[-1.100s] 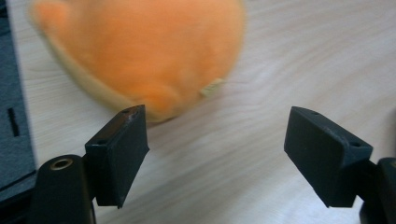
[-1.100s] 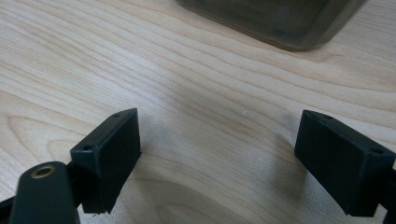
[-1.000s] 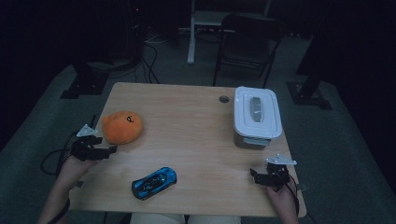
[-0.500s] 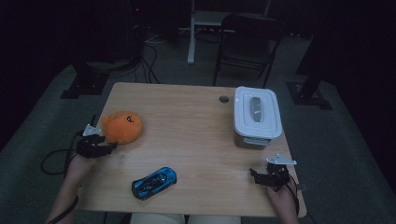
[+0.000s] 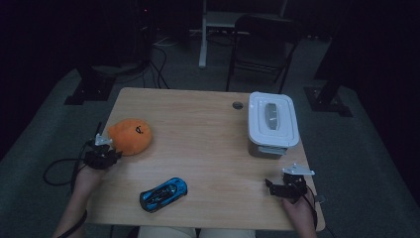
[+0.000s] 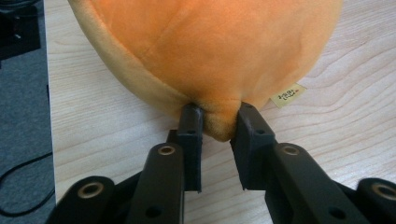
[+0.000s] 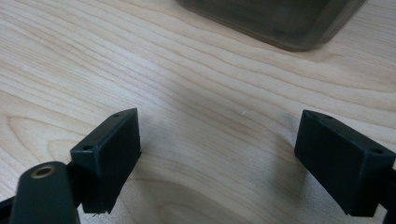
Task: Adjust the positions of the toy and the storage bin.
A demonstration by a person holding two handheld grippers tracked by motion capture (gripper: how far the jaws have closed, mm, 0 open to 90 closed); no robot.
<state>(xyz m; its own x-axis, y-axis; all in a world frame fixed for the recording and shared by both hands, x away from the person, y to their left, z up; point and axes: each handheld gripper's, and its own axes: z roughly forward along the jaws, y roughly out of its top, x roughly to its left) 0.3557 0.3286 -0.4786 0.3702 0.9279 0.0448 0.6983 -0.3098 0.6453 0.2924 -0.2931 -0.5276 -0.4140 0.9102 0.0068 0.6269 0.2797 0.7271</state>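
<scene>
High view gave us a wooden table (image 5: 208, 148) in a dim room, and we read places on it as a clock face with twelve at the far edge. At about nine o'clock lay an orange plush toy (image 5: 130, 137), close to the left edge, with the left gripper (image 5: 101, 154) touching its near-left side. In the left gripper view we saw the two black jaws drawn in on a small fold at the bottom edge of the orange plush toy (image 6: 205, 51), pinching the fabric between them; a little yellow label (image 6: 288, 94) stuck out from the toy at roughly three o'clock of the pinch, lying on the wood. A blue toy car (image 5: 163, 194) sat near six o'clock, angled, well apart from both grippers. At about two o'clock stood a white lidded container (image 5: 272, 124), near the right edge. The right gripper (image 5: 286, 186) rested at about four o'clock, near the front right corner and just in front of the container. In the right gripper view we found its jaws spread wide with bare wood between them, and the dark lower wall of the container (image 7: 275, 21) at twelve o'clock, apart from the jaws.
</scene>
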